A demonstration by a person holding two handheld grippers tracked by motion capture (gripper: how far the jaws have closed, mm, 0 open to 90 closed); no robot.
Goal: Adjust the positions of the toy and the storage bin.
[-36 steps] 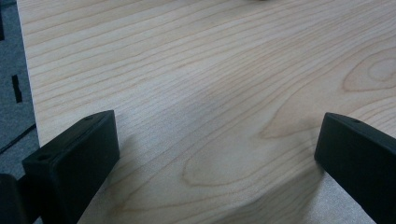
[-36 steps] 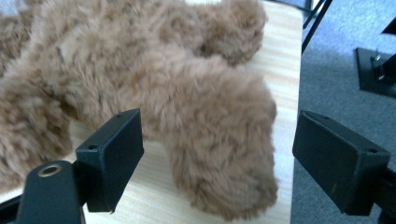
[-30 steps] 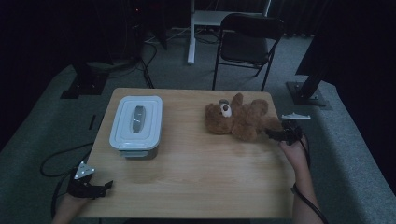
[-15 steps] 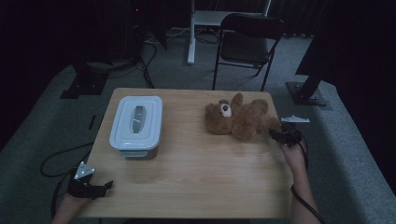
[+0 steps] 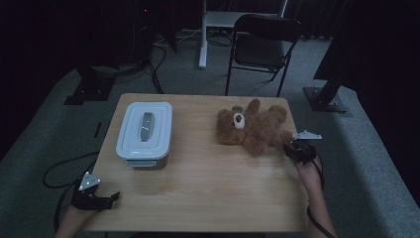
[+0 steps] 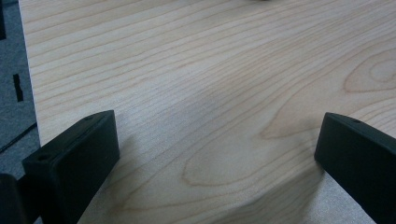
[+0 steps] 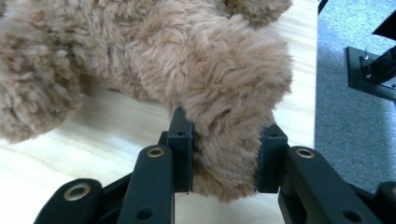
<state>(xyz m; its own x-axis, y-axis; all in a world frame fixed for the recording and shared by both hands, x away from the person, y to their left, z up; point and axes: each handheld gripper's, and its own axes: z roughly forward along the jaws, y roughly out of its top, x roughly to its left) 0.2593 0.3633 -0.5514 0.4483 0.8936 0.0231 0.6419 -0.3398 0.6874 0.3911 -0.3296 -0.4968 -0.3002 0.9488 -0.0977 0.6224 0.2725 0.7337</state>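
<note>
The right tongs point(image 7: 224, 156) grip a limb of the teddy bear point(image 5: 252, 127), which lies at the far right of the tabletop point(image 5: 213, 188). The left tongs point(image 5: 96, 198) rest wide apart and empty at the near left corner. A lidded box point(image 5: 144, 130) sits far left.

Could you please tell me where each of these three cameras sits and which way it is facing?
High view: above the person's side, looking forward and down on the table; both forearms enter below.
Left gripper view: on the left gripper, facing bare wood between spread jaws.
Right gripper view: on the right gripper, facing the teddy bear.
Shared: high and right views both show the bear's clamped limb.
</note>
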